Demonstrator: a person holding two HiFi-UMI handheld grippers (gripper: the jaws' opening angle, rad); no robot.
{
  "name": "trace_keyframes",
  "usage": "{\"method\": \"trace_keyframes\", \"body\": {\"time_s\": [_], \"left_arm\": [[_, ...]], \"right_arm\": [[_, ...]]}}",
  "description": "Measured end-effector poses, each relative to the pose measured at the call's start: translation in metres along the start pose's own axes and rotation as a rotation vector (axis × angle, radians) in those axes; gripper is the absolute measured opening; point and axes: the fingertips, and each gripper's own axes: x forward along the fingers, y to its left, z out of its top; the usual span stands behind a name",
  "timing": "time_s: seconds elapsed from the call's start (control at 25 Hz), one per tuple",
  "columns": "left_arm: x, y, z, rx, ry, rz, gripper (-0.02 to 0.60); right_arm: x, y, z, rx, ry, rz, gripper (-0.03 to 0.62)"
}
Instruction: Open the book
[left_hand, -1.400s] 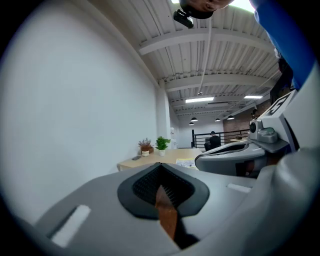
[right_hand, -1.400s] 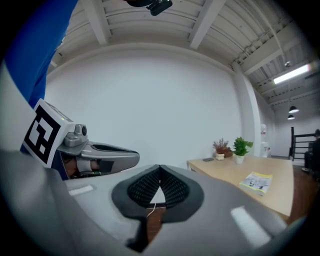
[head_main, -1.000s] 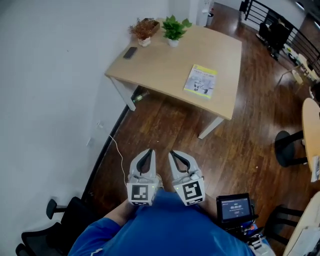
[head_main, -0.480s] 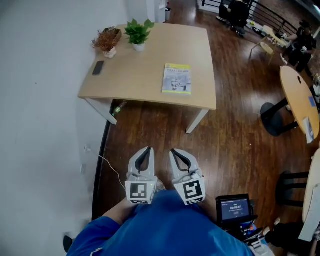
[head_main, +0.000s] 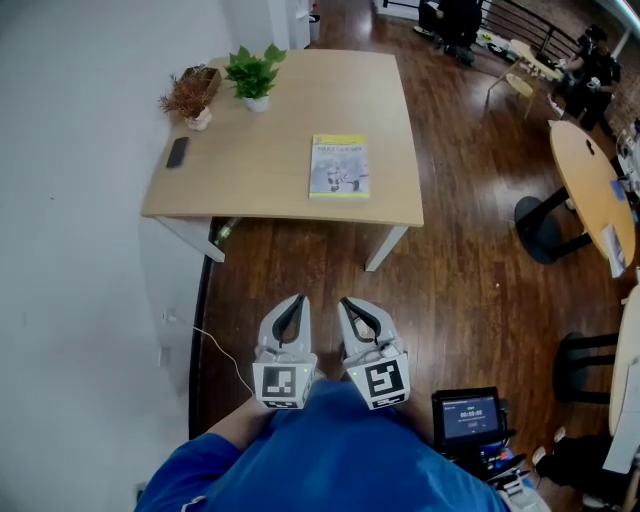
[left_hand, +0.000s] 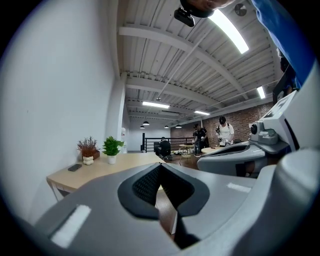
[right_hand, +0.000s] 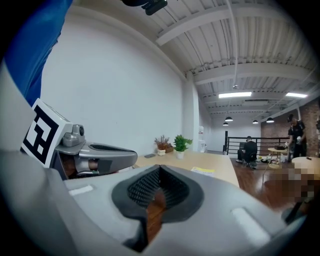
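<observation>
on the table (head_main: 250, 195), near its front edge: book (head_main: 339, 166) lies closed, cover up | left gripper (head_main: 292, 302) and right gripper (head_main: 350, 303): jaws together, empty, side by side by the body | probably idle because the book is out of reach

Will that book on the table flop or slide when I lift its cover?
The book looks thin and lies flat, so it is probably light and floppy. On the smooth table it may slide when nudged.

The person wears a blue top (head_main: 330, 460). The left tongs (head_main: 296, 300) and right tongs (head_main: 346, 302) are pale grey shells with black ribbed pads (left_hand: 145, 185). Each bears 1 white cube (head_main: 280, 385) with black square markers.
</observation>
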Motion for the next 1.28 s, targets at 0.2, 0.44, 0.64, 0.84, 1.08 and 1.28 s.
{"method": "trace_keyframes", "body": {"time_s": [0.2, 0.44, 0.64, 0.84, 1.08, 1.28], "left_arm": [[0.042, 0.006, 0.007, 0.007, 0.004, 0.009, 0.006], [0.103, 0.007, 0.01, 0.025, 0.025, 0.009, 0.006], [0.151, -0.003, 0.015, 0.039, 0.036, 0.002, 0.006], [0.188, -0.015, 0.012, 0.057, 0.056, -0.012, 0.006], [0.217, -0.012, 0.002, 0.056, 0.102, -0.023, 0.006], [0.245, 0.006, -0.01, 0.052, 0.116, -0.042, 0.006]], "right_arm": [[0.031, -0.034, 0.01, -0.011, -0.016, 0.012, 0.003], [0.062, -0.085, 0.014, -0.006, -0.026, 0.015, 0.003], [0.078, -0.131, 0.012, 0.003, -0.031, 0.007, 0.003], [0.086, -0.167, 0.004, 0.013, -0.023, -0.003, 0.003], [0.105, -0.192, -0.006, 0.045, 0.01, -0.016, 0.003], [0.134, -0.205, -0.015, 0.052, 0.043, -0.031, 0.003]]}}
